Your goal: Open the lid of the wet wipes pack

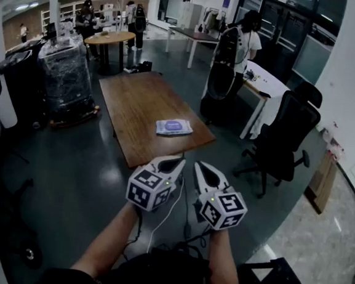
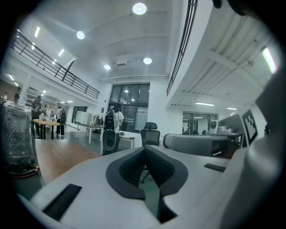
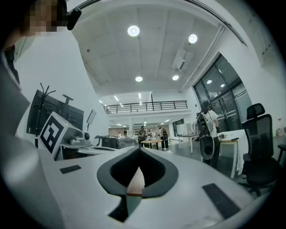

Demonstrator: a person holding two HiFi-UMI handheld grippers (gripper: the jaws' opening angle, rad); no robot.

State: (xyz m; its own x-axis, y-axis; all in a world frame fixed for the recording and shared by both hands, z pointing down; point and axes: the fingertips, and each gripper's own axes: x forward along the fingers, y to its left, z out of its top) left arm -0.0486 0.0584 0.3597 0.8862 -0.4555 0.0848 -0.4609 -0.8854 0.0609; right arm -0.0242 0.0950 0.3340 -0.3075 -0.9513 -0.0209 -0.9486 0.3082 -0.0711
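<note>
The wet wipes pack (image 1: pixel 174 127), a flat pale-blue and white packet, lies near the front right corner of the wooden table (image 1: pixel 137 104). Its lid is too small to make out. I hold both grippers level, side by side, short of the table's near edge and well away from the pack. The left gripper (image 1: pixel 177 163) is shut, with its jaws meeting at the tip and nothing between them (image 2: pixel 145 147). The right gripper (image 1: pixel 201 166) is shut in the same way and is also empty (image 3: pixel 139 148). The pack shows in neither gripper view.
A black office chair (image 1: pixel 283 138) stands right of the table. A person (image 1: pixel 231 56) stands by a white desk (image 1: pixel 264 84) beyond it. A plastic-wrapped cart (image 1: pixel 66 76) is at the left, and a round table (image 1: pixel 109 38) with people is farther back. Cables hang below my grippers.
</note>
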